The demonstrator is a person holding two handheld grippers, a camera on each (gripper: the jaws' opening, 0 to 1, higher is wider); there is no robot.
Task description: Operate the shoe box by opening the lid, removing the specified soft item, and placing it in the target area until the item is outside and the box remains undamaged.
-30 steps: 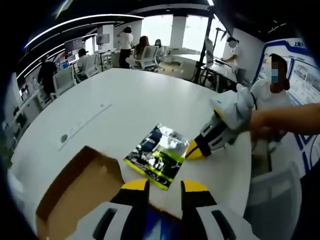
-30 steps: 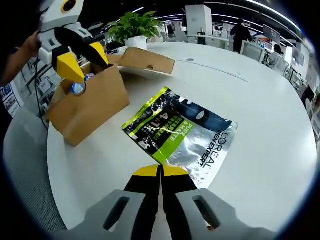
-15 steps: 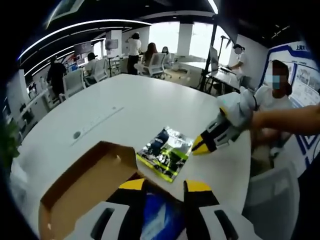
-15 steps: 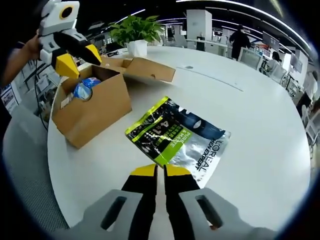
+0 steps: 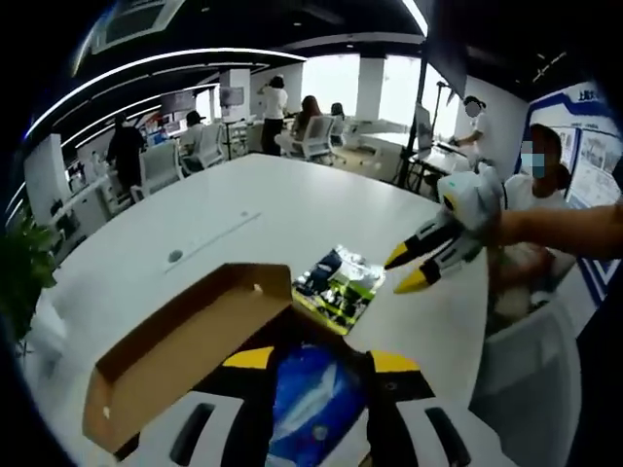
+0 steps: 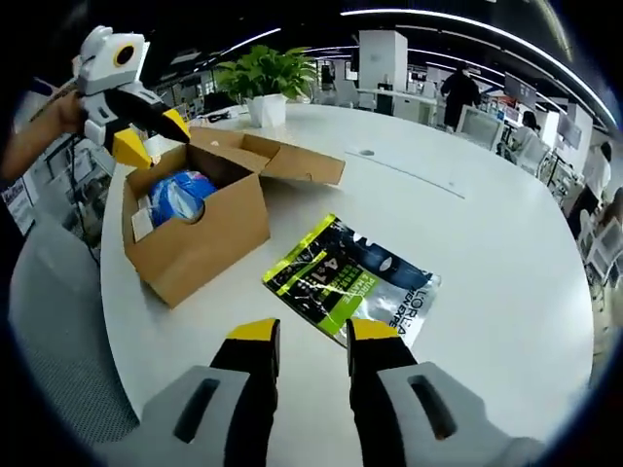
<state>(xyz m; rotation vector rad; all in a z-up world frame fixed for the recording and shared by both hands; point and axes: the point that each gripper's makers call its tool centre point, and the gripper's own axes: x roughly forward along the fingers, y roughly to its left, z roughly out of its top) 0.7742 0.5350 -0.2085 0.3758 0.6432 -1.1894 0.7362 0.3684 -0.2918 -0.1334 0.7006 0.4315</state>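
Observation:
An open brown cardboard shoe box [image 6: 200,233] stands on the white table with its lid [image 5: 185,345] folded outward. A blue soft item [image 6: 180,193] lies inside it. My left gripper [image 6: 156,136] hovers open just above the box's far corner. In the left gripper view the blue item [image 5: 313,399] sits below and between that gripper's [image 5: 321,360] spread jaws. A green, black and silver pouch [image 6: 350,282] lies flat on the table beside the box. My right gripper [image 6: 314,331] is open just short of the pouch's near edge, and shows again [image 5: 406,270] above the pouch [image 5: 341,285].
The round white table [image 6: 487,224] stretches wide beyond the pouch. A potted plant [image 6: 263,73] stands at its far edge behind the box. A grey chair [image 6: 54,321] sits close to the table's near edge. Several people stand and sit around the office [image 5: 277,107].
My right gripper's jaws were shut at the pouch's edge and have opened and drawn back, leaving the pouch flat on the table. My left gripper has risen a little over the box.

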